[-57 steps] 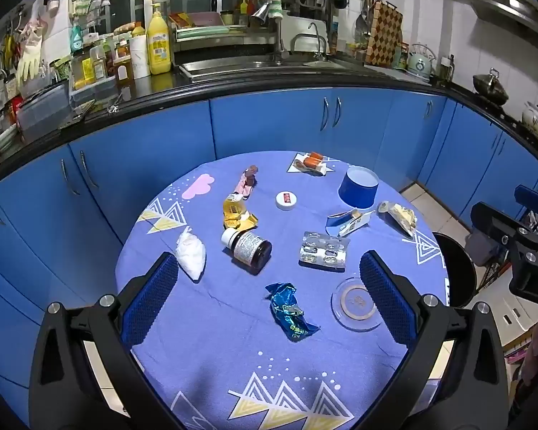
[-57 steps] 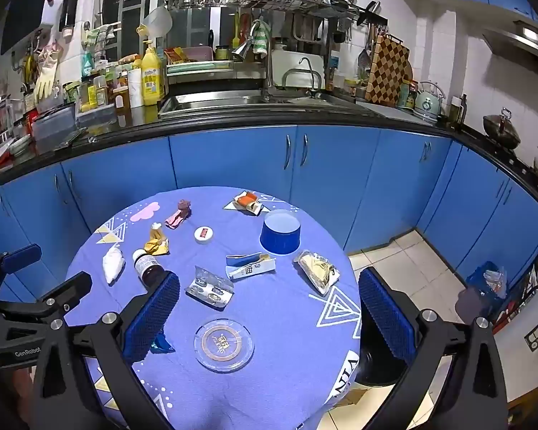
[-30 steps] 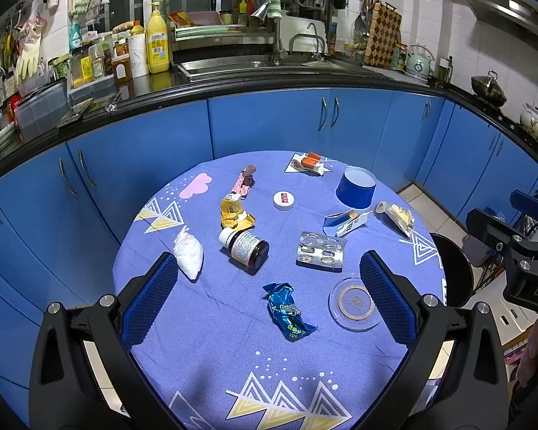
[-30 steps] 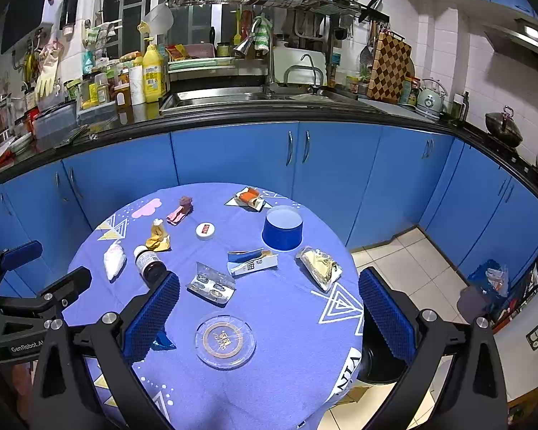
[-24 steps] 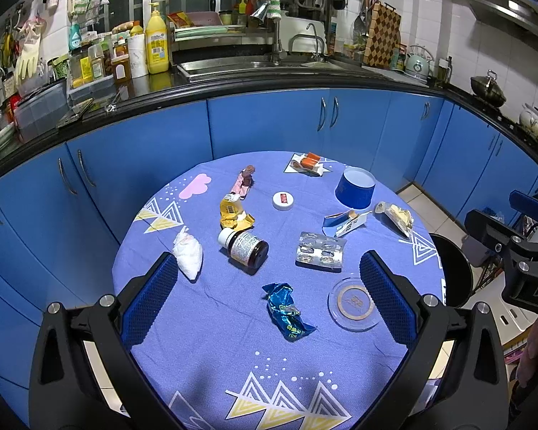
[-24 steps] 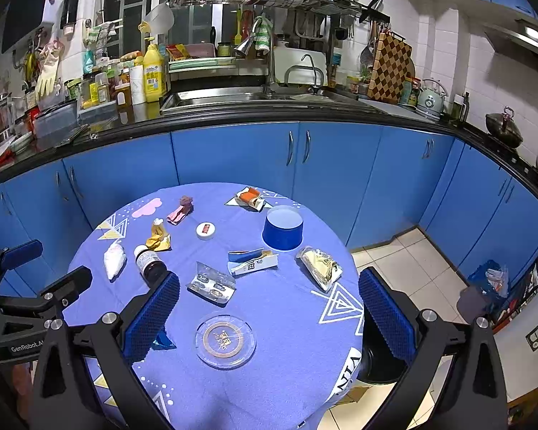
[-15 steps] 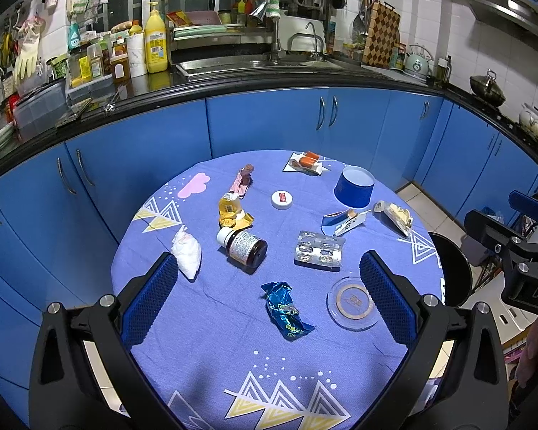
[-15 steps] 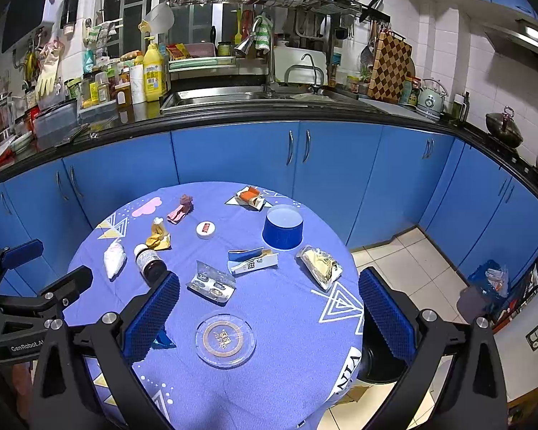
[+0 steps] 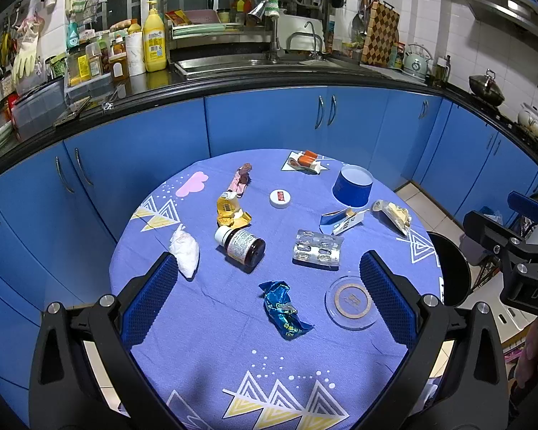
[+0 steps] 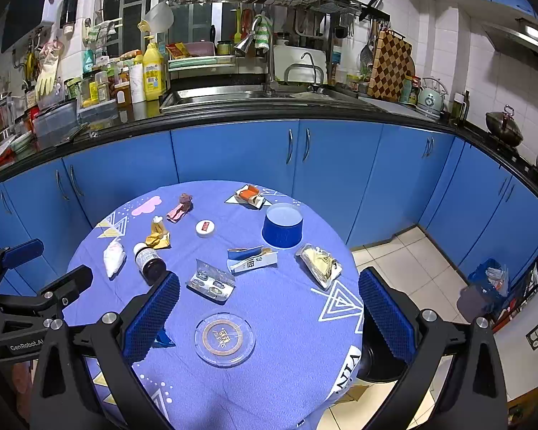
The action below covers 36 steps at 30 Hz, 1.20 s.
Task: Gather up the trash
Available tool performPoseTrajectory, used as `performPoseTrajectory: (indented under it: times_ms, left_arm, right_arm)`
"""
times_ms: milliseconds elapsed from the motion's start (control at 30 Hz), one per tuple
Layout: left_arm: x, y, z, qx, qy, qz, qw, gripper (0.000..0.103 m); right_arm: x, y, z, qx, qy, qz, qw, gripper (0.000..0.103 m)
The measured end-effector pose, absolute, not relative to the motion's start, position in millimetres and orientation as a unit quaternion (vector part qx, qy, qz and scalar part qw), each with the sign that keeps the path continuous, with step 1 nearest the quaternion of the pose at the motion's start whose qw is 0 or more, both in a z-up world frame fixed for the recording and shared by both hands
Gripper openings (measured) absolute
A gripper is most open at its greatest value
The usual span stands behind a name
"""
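A round table with a blue patterned cloth [image 9: 204, 344] carries scattered trash. A crumpled blue wrapper [image 9: 283, 310], a white wad [image 9: 185, 251], a brown pill bottle [image 9: 243, 245], a blister pack [image 9: 317, 254], a yellow wrapper [image 9: 230, 211], a pink wrapper [image 9: 241, 179] and a yellowish packet [image 9: 394, 215] lie on it. My left gripper [image 9: 269, 297] is open and empty above the near side. My right gripper [image 10: 267, 311] is open and empty above the table's right side, over a clear round lid [image 10: 224, 337].
An upturned blue cup [image 9: 353, 186], a white cap [image 9: 279, 199], an opened small carton [image 9: 342, 219] and an orange packet [image 9: 305, 161] are further back. Blue cabinets [image 10: 233, 154] and a cluttered counter curve behind. A black stool [image 9: 452, 272] stands at the right.
Both grippers have drifted back slightly from the table; the objects sit a little further away in view. Nothing on the table has moved.
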<state>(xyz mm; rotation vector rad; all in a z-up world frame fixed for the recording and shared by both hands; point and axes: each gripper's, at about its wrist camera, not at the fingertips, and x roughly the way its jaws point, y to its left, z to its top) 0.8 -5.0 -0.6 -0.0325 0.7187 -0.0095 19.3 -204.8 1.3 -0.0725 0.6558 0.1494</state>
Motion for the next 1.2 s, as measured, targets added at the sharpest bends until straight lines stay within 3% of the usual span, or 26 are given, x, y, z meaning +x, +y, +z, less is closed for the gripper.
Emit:
performPoseTrajectory:
  times_ms: [1200]
  left_arm:
    - [-1, -9, -4, -0.017, 0.353, -0.008, 0.935, 0.100]
  right_arm:
    - [19, -198, -10, -0.038, 0.325, 0.074, 0.942, 0.097]
